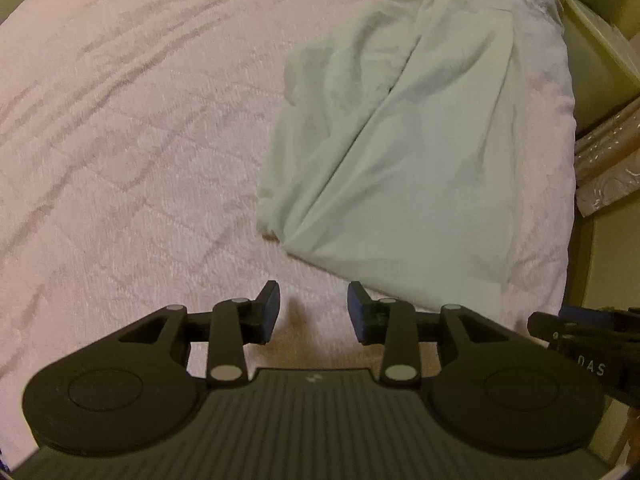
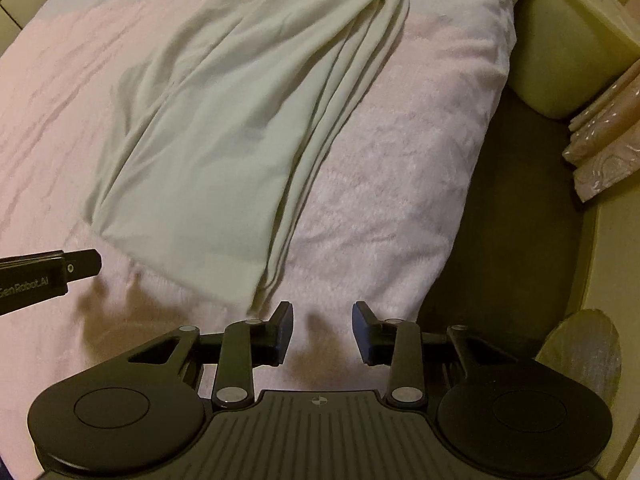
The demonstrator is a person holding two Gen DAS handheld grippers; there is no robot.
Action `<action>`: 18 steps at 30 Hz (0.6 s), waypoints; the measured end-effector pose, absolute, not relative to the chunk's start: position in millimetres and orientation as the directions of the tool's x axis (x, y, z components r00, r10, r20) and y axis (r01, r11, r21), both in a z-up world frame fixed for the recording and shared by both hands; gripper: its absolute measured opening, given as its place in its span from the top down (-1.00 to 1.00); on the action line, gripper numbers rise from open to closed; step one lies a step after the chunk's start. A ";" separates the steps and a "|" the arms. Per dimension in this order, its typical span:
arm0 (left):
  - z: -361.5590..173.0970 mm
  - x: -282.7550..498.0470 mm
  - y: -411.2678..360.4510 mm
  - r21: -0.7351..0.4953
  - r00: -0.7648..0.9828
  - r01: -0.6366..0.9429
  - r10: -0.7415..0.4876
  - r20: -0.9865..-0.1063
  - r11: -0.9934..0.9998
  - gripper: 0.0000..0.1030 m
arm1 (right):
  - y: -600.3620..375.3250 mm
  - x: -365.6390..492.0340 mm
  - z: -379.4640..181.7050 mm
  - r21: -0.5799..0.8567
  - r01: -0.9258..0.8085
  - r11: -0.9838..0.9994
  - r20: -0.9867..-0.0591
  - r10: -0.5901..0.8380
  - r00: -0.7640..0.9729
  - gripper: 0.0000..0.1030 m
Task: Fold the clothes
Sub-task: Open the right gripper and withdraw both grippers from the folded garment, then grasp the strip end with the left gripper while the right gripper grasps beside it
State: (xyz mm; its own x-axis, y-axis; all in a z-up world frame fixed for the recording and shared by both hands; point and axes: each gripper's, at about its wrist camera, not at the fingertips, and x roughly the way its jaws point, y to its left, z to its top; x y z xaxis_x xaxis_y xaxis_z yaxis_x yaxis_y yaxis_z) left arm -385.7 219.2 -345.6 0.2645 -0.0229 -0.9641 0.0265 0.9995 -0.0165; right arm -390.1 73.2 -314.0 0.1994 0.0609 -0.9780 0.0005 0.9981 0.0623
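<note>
A pale grey-green garment (image 1: pixel 404 152) lies lengthwise on the pink bed, folded into a long strip with creases; its layered right edge (image 2: pixel 320 120) shows several stacked folds. My left gripper (image 1: pixel 314 312) hovers open just short of the garment's near hem, nothing between its fingers. My right gripper (image 2: pixel 322 334) is open too, just short of the hem's right corner (image 2: pixel 260 292). The left gripper (image 2: pixel 48 276) enters the right wrist view from the left; the right gripper (image 1: pixel 580 344) shows at the left wrist view's right edge.
The fuzzy pink blanket (image 1: pixel 140 140) covers the bed, with wide bare room to the garment's left. The bed's right edge (image 2: pixel 460 200) drops to a dark floor gap. A cream bin (image 2: pixel 568 48) and a patterned pink curtain (image 2: pixel 604 140) stand to the right.
</note>
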 end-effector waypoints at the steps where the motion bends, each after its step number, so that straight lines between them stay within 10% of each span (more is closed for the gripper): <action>1: -345.6 -387.0 218.7 -0.014 0.262 0.026 -0.020 -0.965 1.000 0.36 | 73.9 -392.1 -313.9 0.061 -0.003 0.998 -0.979 0.061 0.196 0.29; 18: -327.5 -392.5 216.8 -0.020 0.290 0.053 -0.034 -0.956 0.998 0.27 | 67.8 -402.9 -290.6 0.057 0.015 0.998 -0.966 0.052 0.252 0.29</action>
State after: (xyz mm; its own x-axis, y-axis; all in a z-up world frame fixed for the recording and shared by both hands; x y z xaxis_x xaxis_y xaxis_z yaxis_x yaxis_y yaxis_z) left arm -392.5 216.8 -327.5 0.2899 -0.0344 -0.9564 0.0530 0.9984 -0.0198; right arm -402.9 67.8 -290.6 0.2521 0.0517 -0.9663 0.0152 0.9982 0.0574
